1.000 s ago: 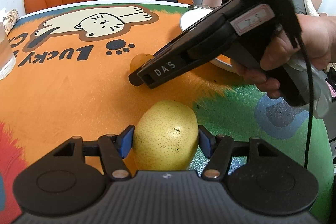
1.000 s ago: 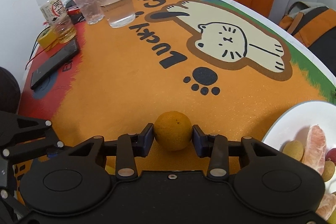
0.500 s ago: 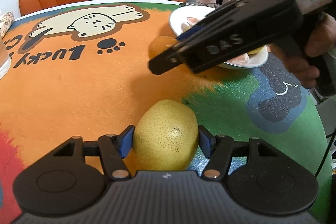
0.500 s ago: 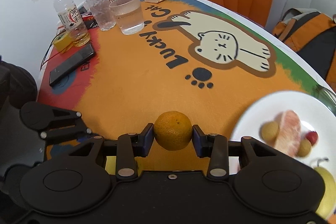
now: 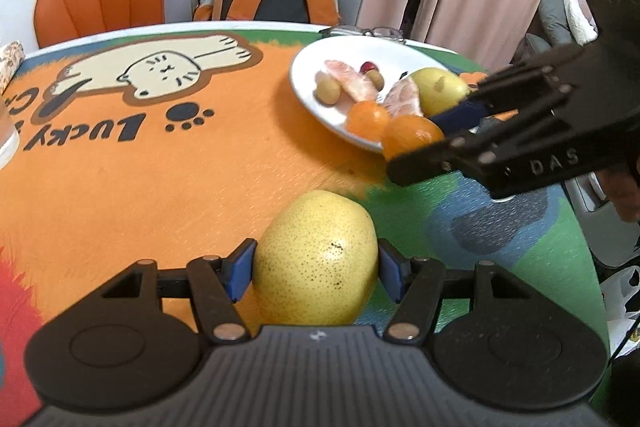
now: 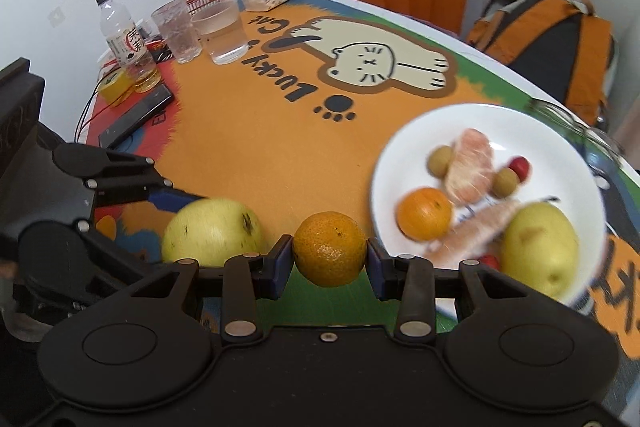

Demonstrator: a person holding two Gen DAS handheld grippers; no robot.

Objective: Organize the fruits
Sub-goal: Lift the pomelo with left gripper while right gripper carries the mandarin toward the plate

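Even, bright indoor light; soft shadows. Fisheye bending curves both views' edges, corners vignetted black. Motion blur smears the plate (image 6: pixel 472 123) right of the right gripper (image 6: pixel 329 254).

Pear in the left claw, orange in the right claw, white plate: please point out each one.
pear (image 5: pixel 316 255), left wrist view, middle of its speckled skin
orange (image 6: pixel 329 249), right wrist view, middle of its peel
white plate (image 6: pixel 472 117), right wrist view, bare far rim

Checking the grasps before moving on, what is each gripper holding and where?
Left gripper clamps the yellow pear across its sides; right gripper pinches the mandarin across its middle.
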